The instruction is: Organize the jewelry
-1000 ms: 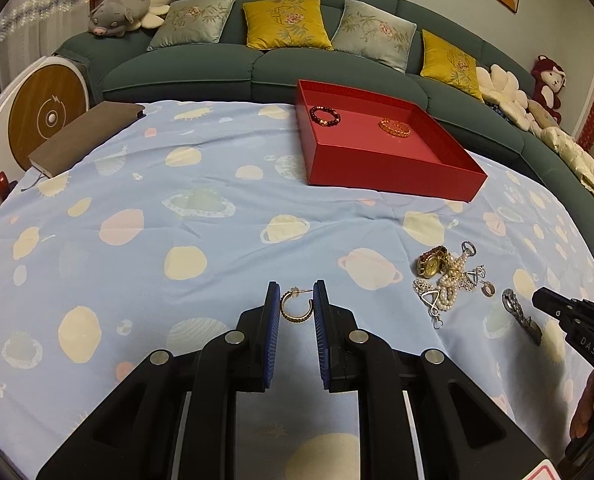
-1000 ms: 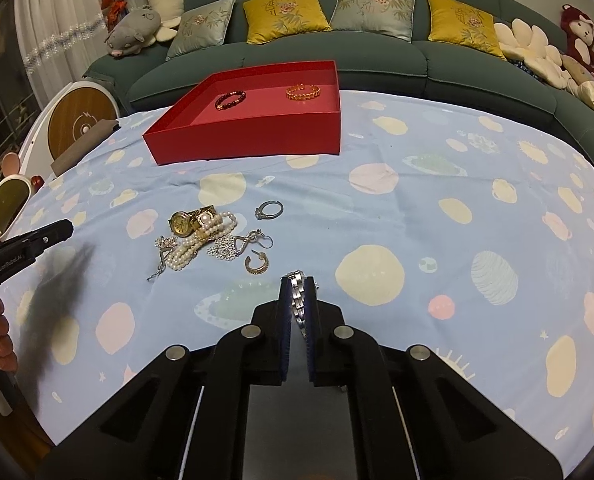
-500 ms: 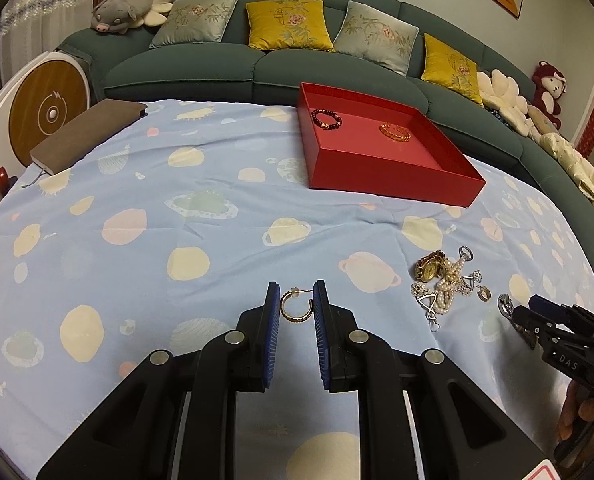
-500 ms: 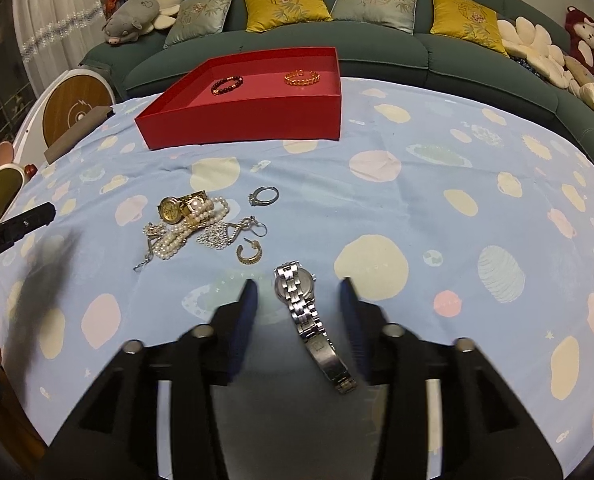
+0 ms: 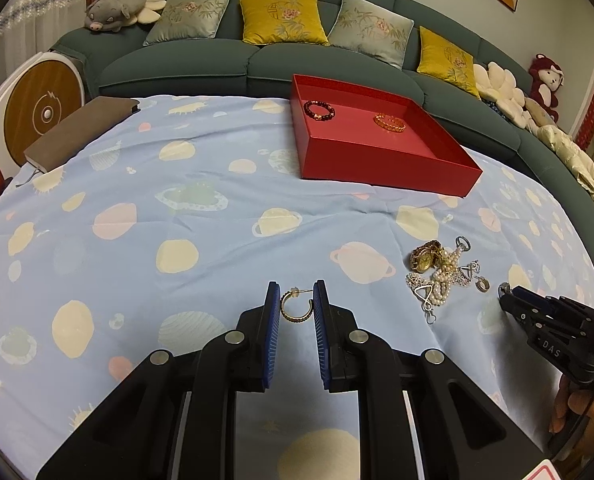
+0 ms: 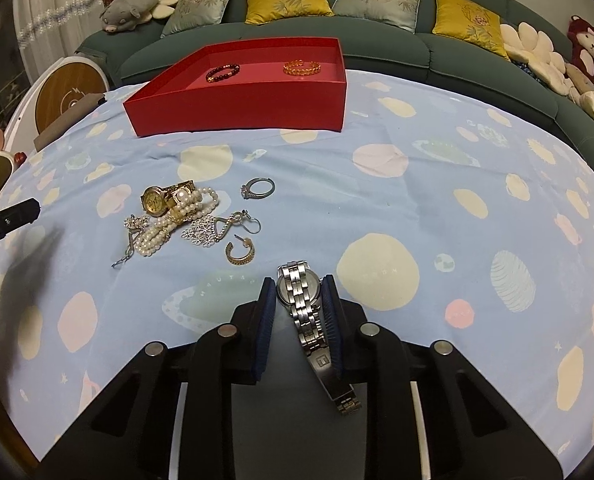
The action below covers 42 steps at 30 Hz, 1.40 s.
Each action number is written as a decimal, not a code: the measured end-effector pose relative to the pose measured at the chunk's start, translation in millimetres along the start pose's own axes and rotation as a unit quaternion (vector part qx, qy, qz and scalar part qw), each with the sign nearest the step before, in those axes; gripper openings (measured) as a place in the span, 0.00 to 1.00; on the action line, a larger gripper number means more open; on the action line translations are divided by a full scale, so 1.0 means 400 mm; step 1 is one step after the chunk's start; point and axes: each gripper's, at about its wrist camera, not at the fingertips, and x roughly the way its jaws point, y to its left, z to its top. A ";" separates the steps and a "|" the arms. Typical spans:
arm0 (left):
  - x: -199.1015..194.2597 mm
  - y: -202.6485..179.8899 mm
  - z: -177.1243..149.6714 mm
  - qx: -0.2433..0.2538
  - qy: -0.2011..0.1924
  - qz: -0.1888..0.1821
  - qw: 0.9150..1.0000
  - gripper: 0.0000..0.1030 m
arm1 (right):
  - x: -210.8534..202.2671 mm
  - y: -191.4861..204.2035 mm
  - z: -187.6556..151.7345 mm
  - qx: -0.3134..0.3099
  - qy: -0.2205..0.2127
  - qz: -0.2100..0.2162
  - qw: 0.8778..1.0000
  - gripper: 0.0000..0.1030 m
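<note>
My left gripper (image 5: pixel 296 295) is shut on a gold hoop earring (image 5: pixel 296 308) and holds it above the cloth. My right gripper (image 6: pixel 299 289) has closed around a silver watch (image 6: pixel 303 300), its pads touching the watch case; the band trails back between the fingers. A red tray (image 5: pixel 377 160) holds a dark bead bracelet (image 5: pixel 319 109) and a gold bracelet (image 5: pixel 389 122); the tray also shows in the right wrist view (image 6: pixel 241 108). A jewelry pile (image 6: pixel 181 216) with a gold watch (image 6: pixel 157 200), pearls, a ring (image 6: pixel 259 188) and a second gold hoop (image 6: pixel 240 253) lies left of my right gripper.
A blue planet-print cloth (image 5: pixel 177 220) covers the table. A green sofa (image 5: pixel 257 60) with cushions curves behind it. A brown notebook (image 5: pixel 77 130) lies at the far left edge. A round white-and-wood device (image 5: pixel 37 112) stands beside the table's left.
My right gripper opened and let the silver watch lie on the cloth, then closed in around its case. My left gripper kept hold of the earring and stayed nearly still.
</note>
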 end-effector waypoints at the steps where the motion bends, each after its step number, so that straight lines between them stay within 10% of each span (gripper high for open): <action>1: 0.000 0.000 0.001 0.000 -0.001 -0.001 1.000 0.14 | -0.002 -0.002 0.000 0.002 -0.001 0.001 1.000 0.22; 7: 0.000 -0.011 0.004 0.000 -0.002 -0.004 1.000 0.14 | -0.026 -0.011 0.008 0.014 -0.014 0.008 1.000 0.22; 10: -0.002 -0.019 0.012 -0.001 -0.004 -0.008 1.000 0.14 | -0.040 -0.014 0.016 0.020 -0.022 0.013 0.999 0.00; 20: -0.015 -0.062 0.036 -0.002 -0.015 -0.023 1.000 0.14 | -0.033 -0.022 0.027 0.028 -0.011 0.021 0.999 0.05; 24: -0.005 -0.064 0.030 0.000 -0.008 -0.022 1.000 0.14 | -0.026 -0.013 0.015 0.013 -0.007 0.015 1.000 0.31; 42: -0.008 -0.052 0.028 -0.005 -0.008 -0.022 1.000 0.14 | -0.004 0.000 0.009 0.003 -0.005 -0.001 1.000 0.21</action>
